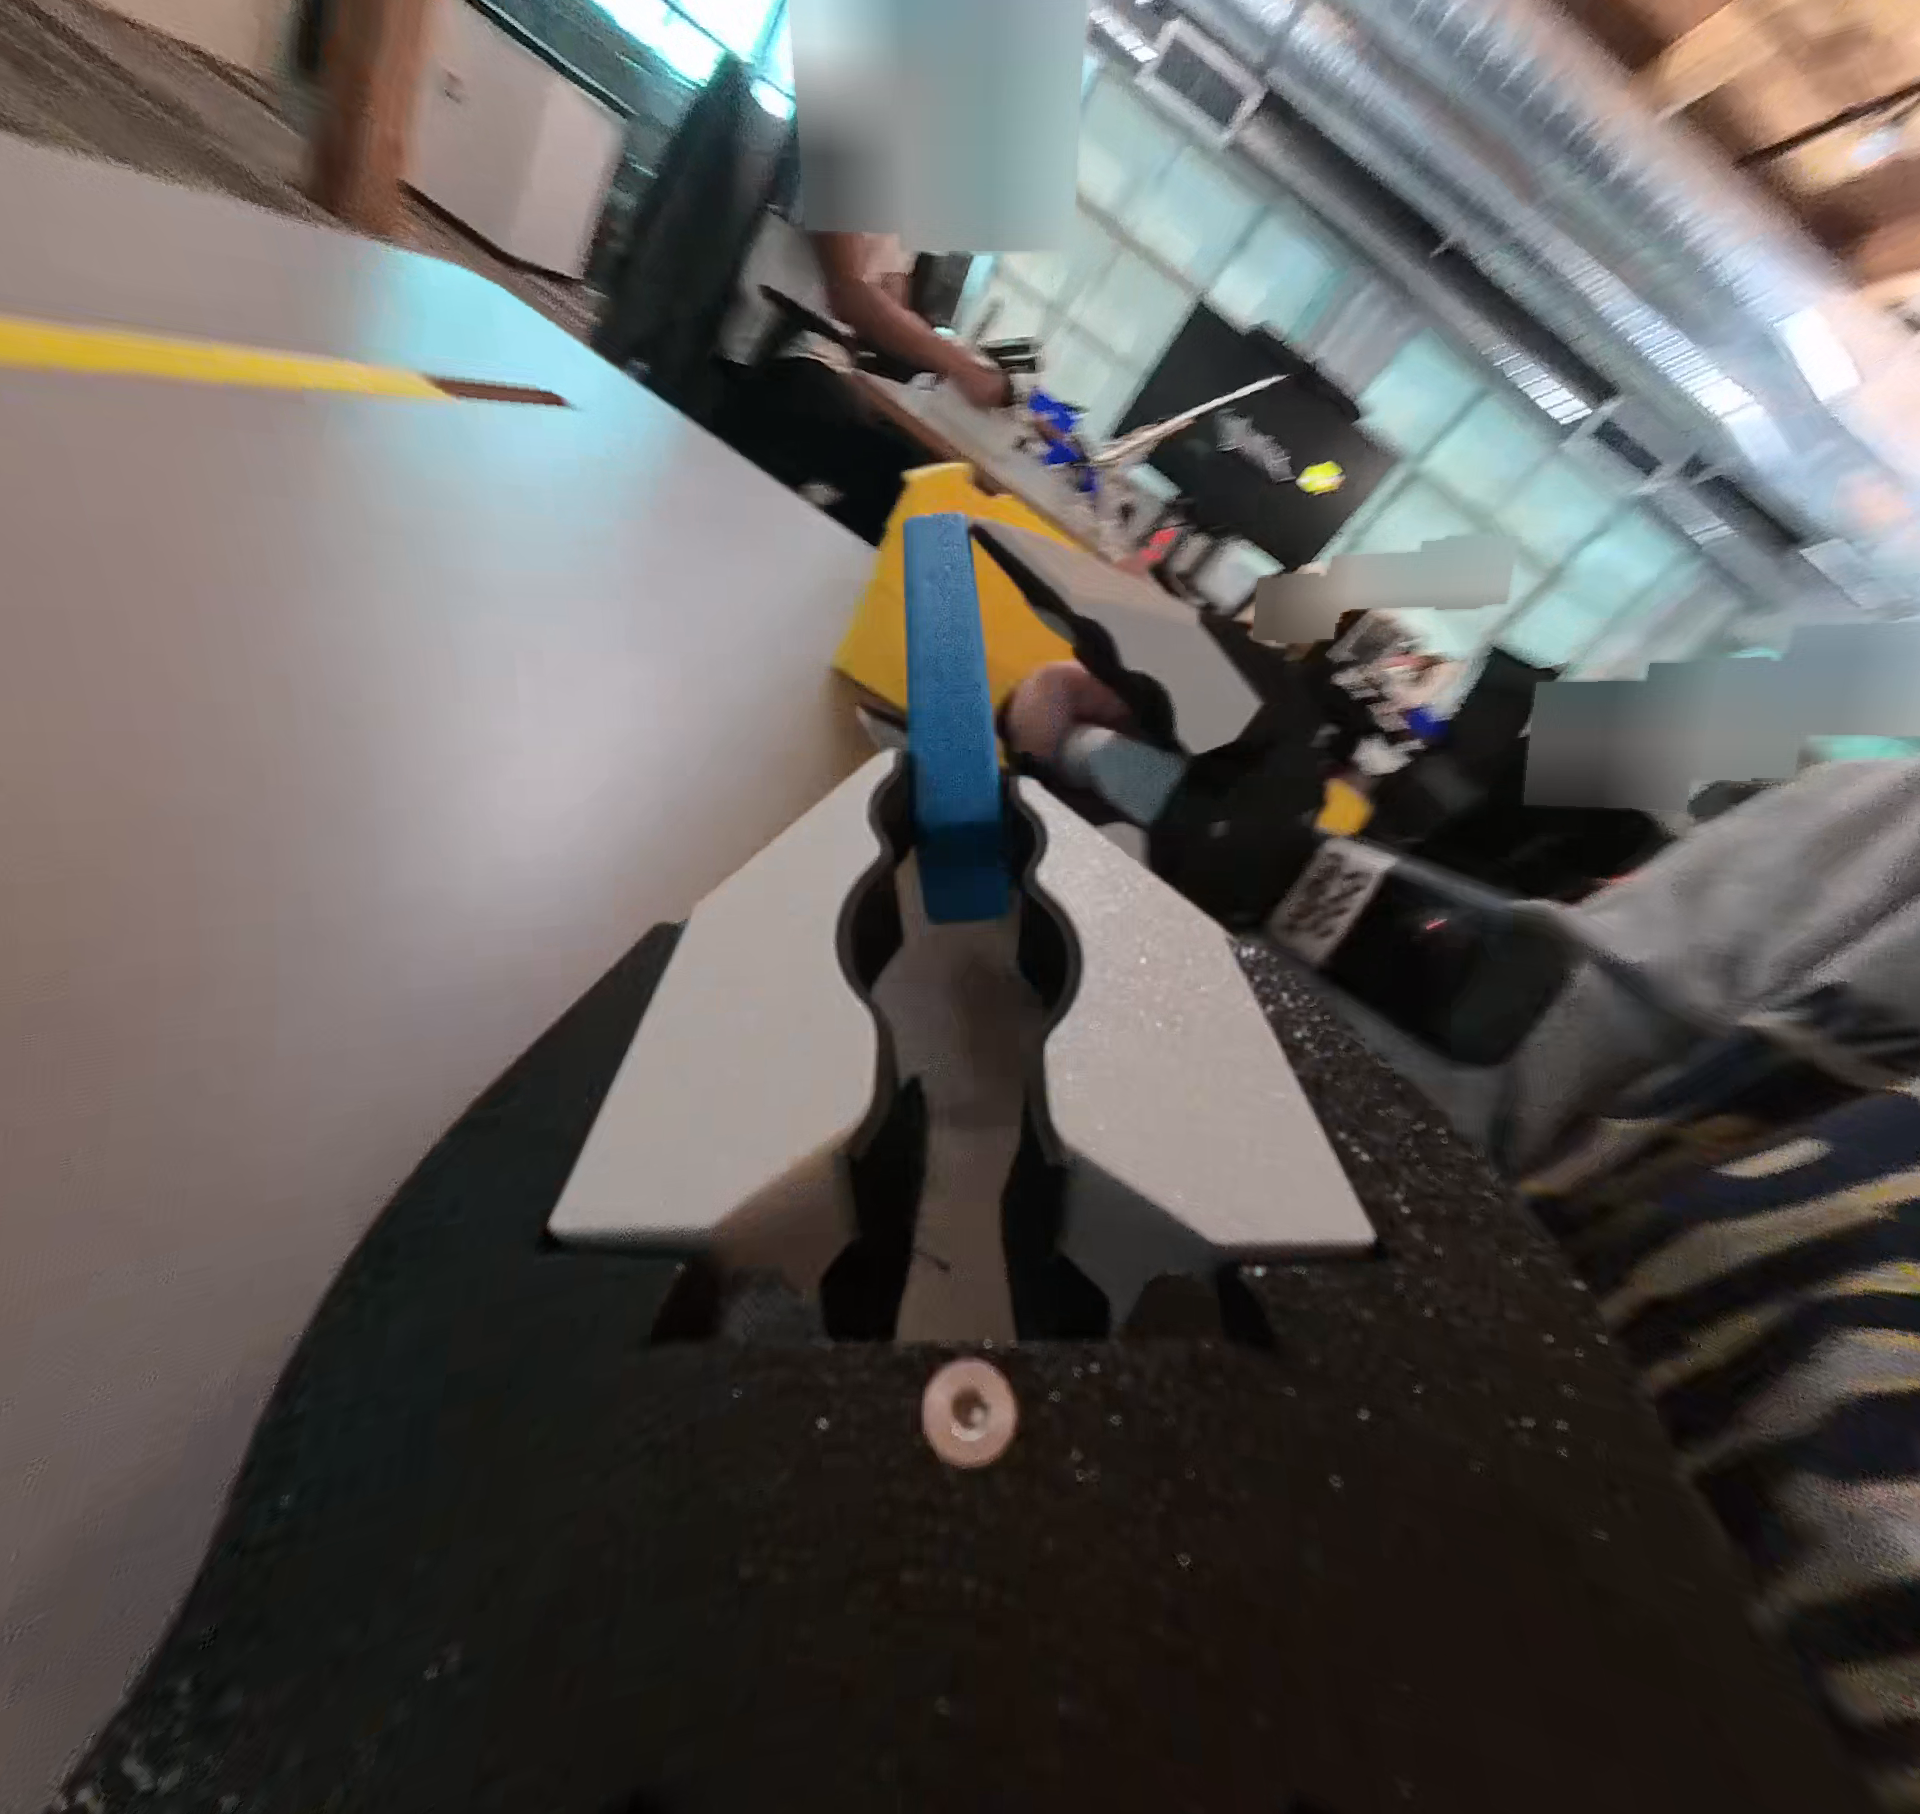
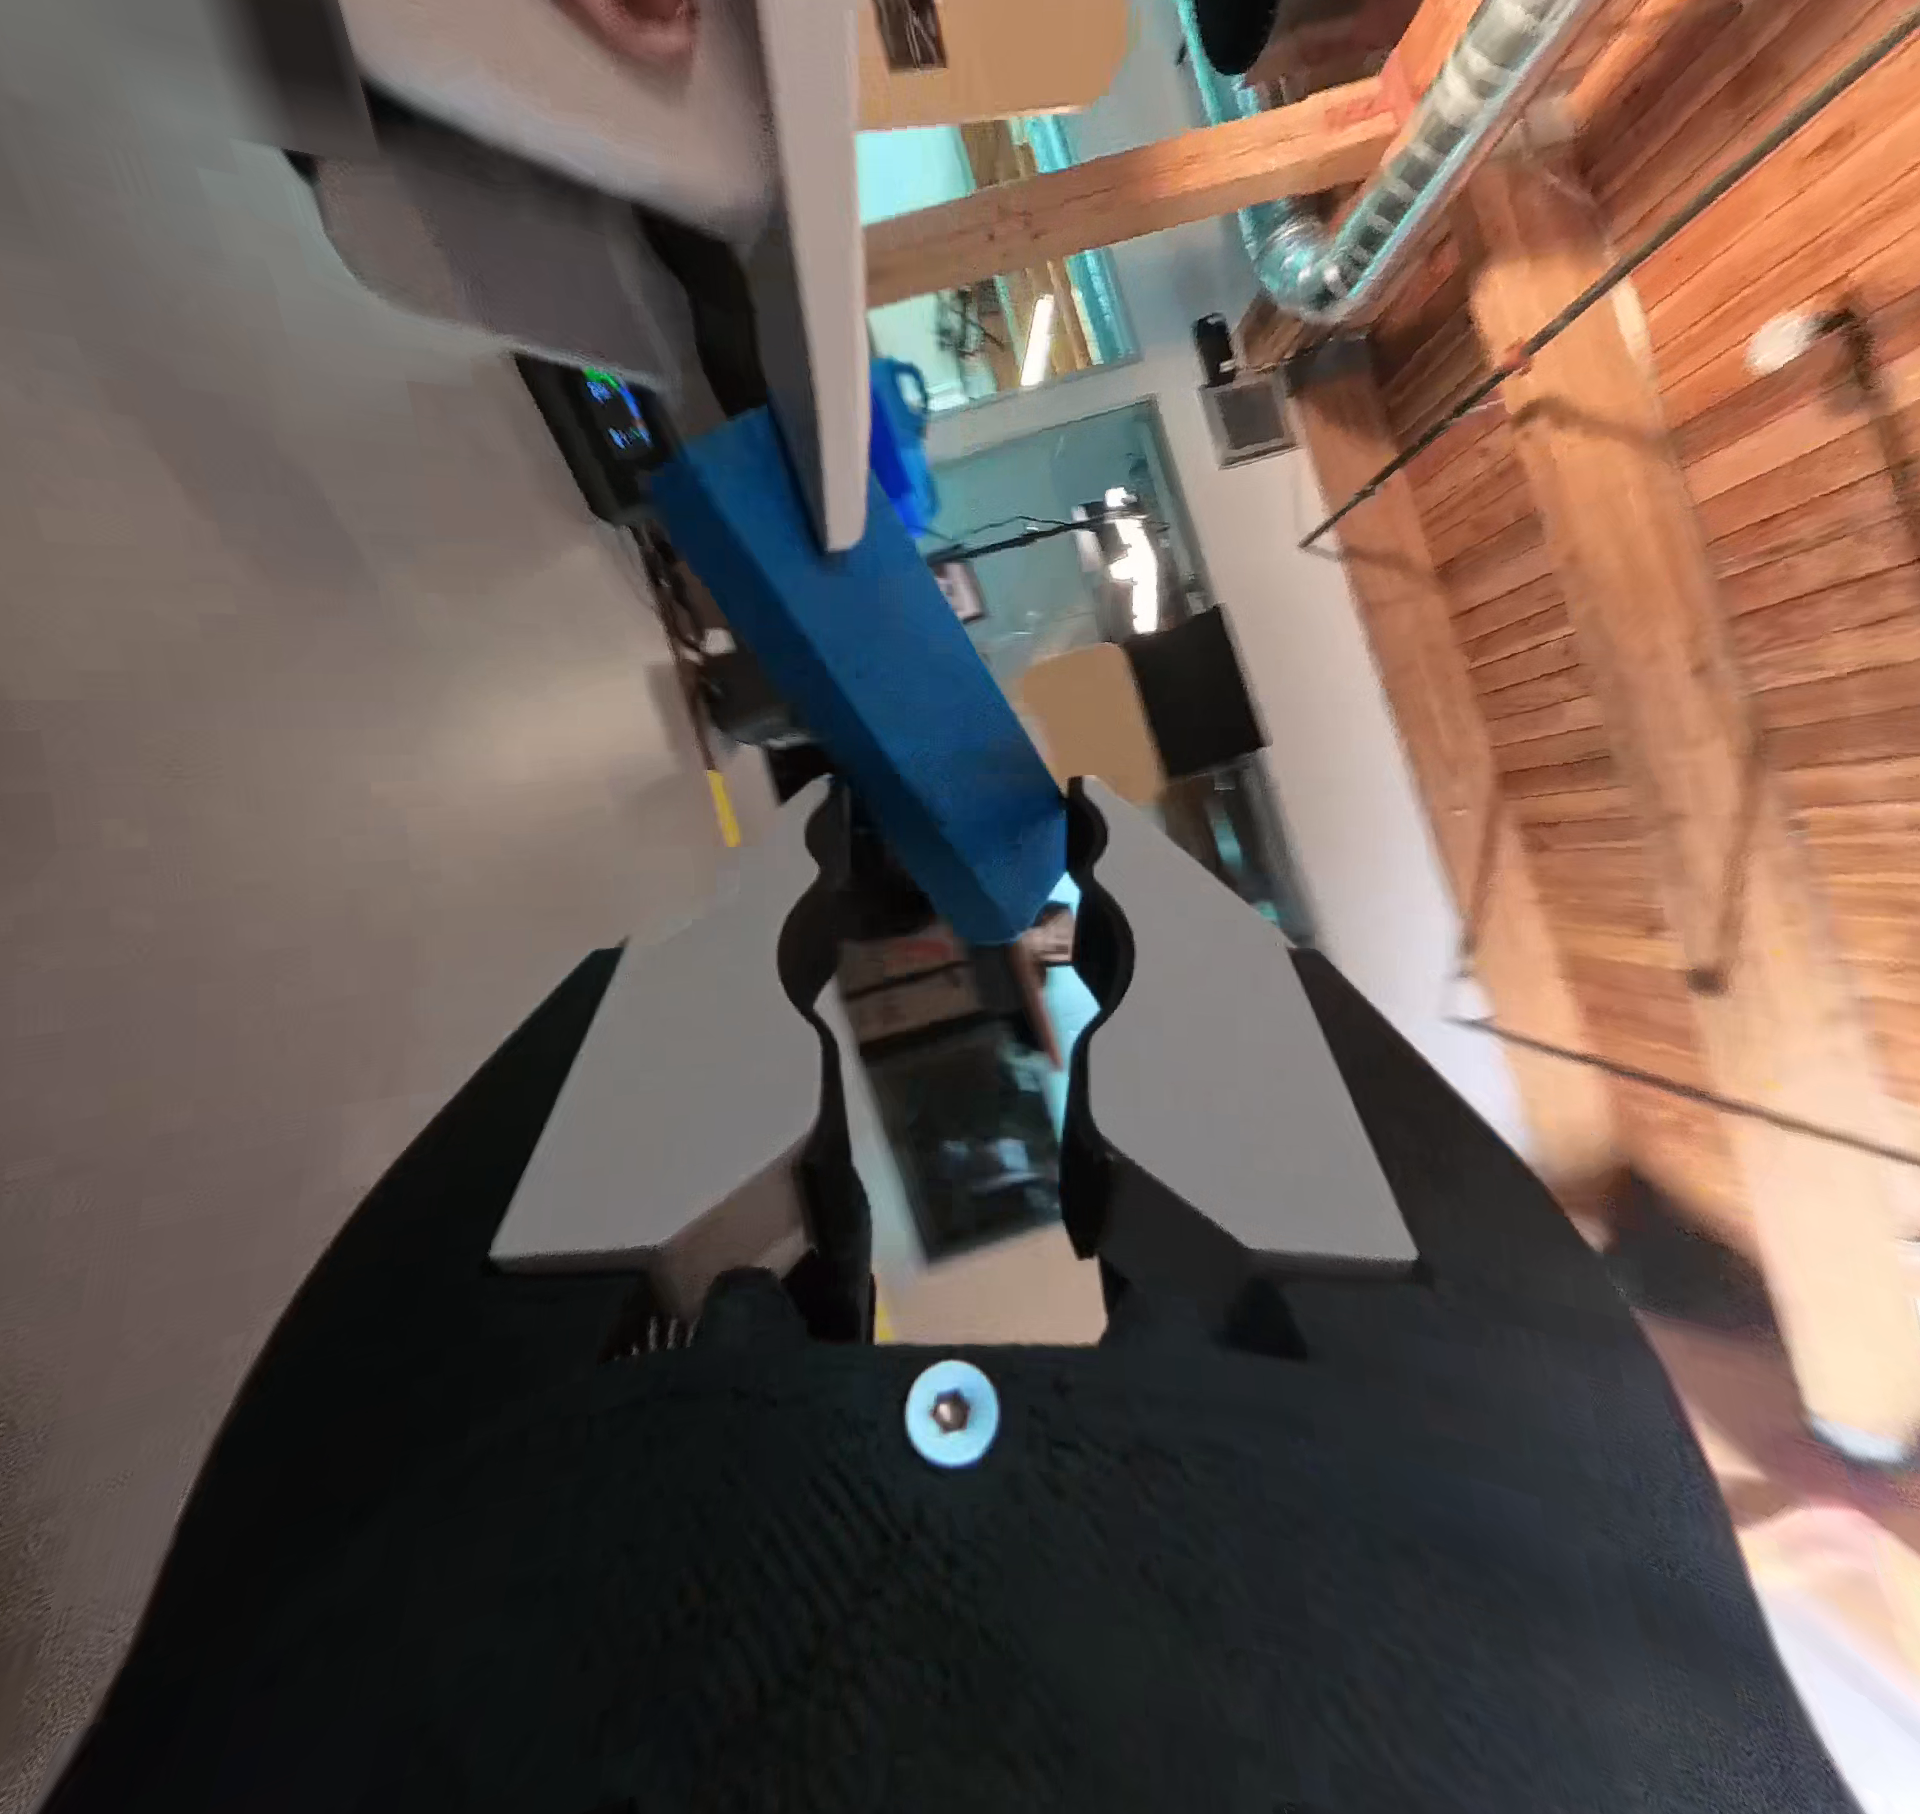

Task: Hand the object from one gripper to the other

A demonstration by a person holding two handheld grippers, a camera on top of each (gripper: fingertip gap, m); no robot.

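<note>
Between my left gripper's (image 1: 951, 798) grey scalloped fingers sits a long blue foam block (image 1: 948, 715), matte and square-edged, clamped at one end. My right gripper (image 2: 951, 829) is spread wide around its other end, touching only the right finger.

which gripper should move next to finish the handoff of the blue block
Right. The left gripper is already shut on the blue block, while the right gripper is open with the block's free end between its fingers, so it probably only needs to close.
</note>
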